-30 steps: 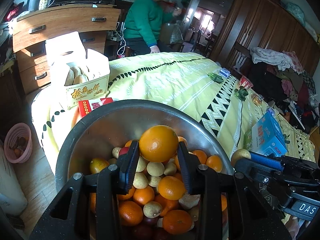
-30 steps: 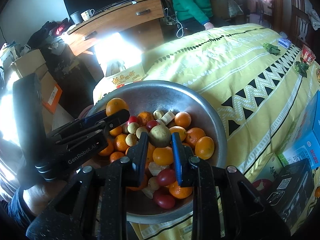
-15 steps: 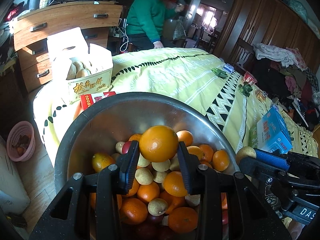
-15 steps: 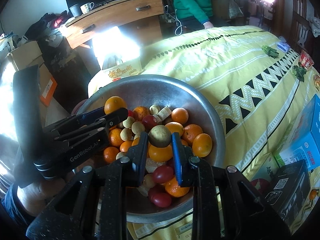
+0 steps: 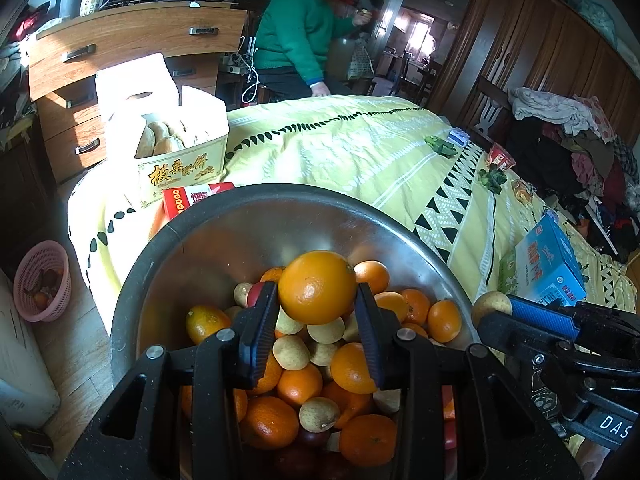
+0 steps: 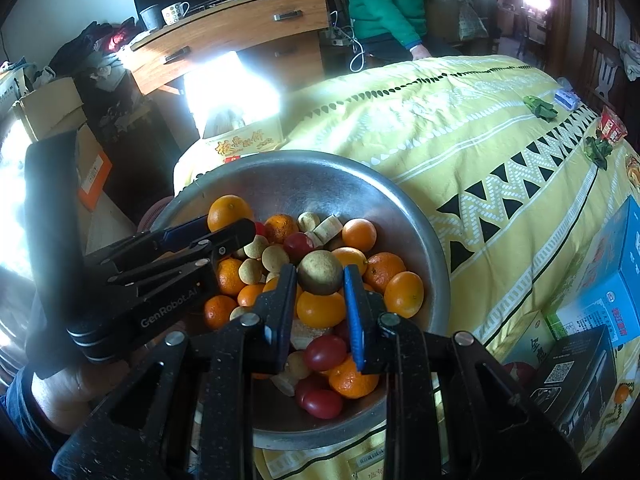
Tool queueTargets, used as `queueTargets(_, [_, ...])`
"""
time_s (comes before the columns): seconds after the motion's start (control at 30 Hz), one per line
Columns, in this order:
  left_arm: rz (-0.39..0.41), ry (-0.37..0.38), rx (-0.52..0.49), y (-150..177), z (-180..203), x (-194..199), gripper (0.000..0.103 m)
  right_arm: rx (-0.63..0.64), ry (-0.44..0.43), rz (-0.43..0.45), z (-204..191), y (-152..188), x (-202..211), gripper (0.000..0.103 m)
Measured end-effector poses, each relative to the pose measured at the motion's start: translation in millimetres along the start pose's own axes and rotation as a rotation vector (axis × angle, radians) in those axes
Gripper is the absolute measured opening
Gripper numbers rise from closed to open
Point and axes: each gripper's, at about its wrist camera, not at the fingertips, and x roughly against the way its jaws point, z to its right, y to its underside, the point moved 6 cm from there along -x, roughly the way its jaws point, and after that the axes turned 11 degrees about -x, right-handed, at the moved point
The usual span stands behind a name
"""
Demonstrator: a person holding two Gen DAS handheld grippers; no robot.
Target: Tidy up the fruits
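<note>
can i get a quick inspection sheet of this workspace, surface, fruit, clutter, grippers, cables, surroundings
surface: bed with yellow patterned blanket
job's things: metal bowl piled with oranges, small tan fruits and red fruits; large orange and tan round fruit lifted above the pile
clutter: pastry box, red packet, blue carton, black box, green items
grippers: left gripper shut on the large orange; right gripper shut on the tan round fruit
cables: white cable hanging beside the dresser
surroundings: wooden dresser with mugs, pink basket on floor, person in green sweater, clothes heap
</note>
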Motion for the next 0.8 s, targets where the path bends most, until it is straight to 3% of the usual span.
queueTargets(0.43, [-0.019,-0.019,0.027,4,-8,-4,0.040,0.001,-0.001,-0.007,2,0,-4,0.025])
queueTargets(0.53, [-0.017,-0.019,0.033,4,-8,-3,0.055,-0.004,0.002,-0.002,3,-1,-5,0.027])
queueTargets(0.57, [-0.014,-0.021,0.035,4,-8,-2,0.059,-0.008,0.002,-0.001,4,0,-5,0.039])
queueTargets(0.6, [-0.015,-0.024,0.039,3,-8,-2,0.063,-0.013,-0.001,0.002,5,0,-5,0.059])
queueTargets(0.63, [-0.016,-0.024,0.045,3,-8,-1,0.073,-0.017,-0.003,0.004,5,0,-4,0.068])
queueTargets(0.67, [-0.012,-0.026,0.049,2,-8,0,0.075,-0.017,-0.005,0.008,5,0,-2,0.077])
queueTargets(0.8, [-0.003,-0.028,0.049,-2,-4,7,0.075,-0.003,0.008,0.041,4,-1,12,0.076])
